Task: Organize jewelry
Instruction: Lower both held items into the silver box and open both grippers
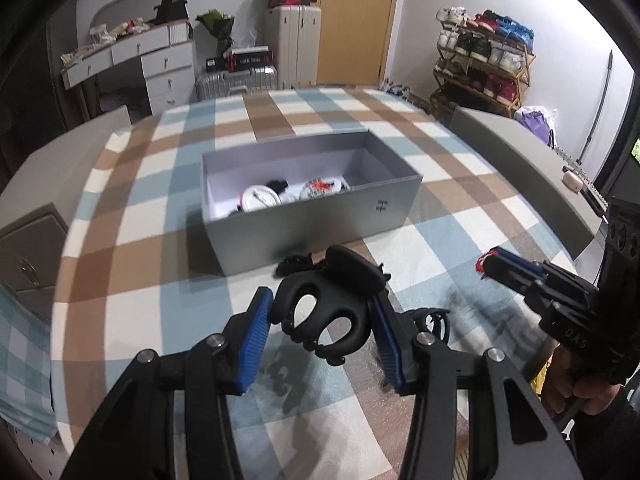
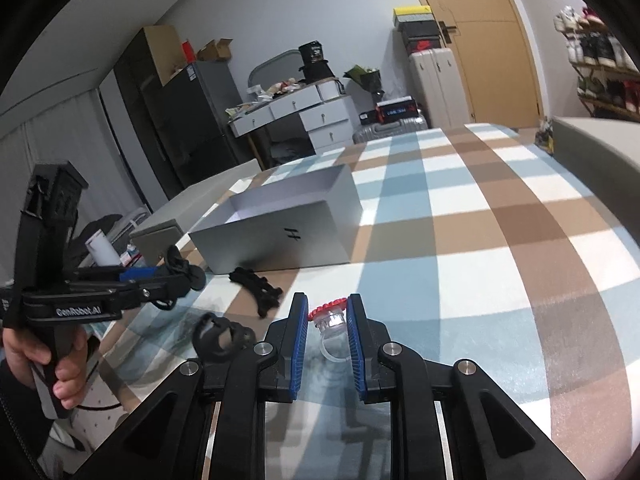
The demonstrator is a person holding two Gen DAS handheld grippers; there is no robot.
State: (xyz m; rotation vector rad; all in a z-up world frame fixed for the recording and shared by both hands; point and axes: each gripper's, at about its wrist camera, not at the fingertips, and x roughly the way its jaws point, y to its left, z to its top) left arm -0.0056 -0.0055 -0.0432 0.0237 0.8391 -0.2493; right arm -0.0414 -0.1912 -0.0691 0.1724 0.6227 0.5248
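Jewelry pieces are split between the silver box (image 1: 316, 216) on the checked cloth (image 1: 460, 248) and the two grippers held over it. Inside the box, toward its near left corner, lie a white round piece (image 1: 260, 199), a white and red piece (image 1: 322, 189) and something small and black; the far half of the box floor is bare. The left gripper (image 1: 322, 320) is clamped on a black claw clip (image 1: 328, 308), its blue pads pressing both sides, lifted clear of the cloth just short of the box's near wall. The right gripper (image 2: 327, 320) pinches a clear ring with a red beaded top (image 2: 330, 316) between its pads, off to the right of the box and above the cloth. Two more black clips lie on the cloth: one (image 2: 256, 288) just beside the box's near wall, another (image 2: 222, 338) nearer the person. To the right of the box the cloth runs wide and bare up to the grey raised edge (image 2: 592, 140); a hand (image 2: 44, 360) grips the left tool's handle.
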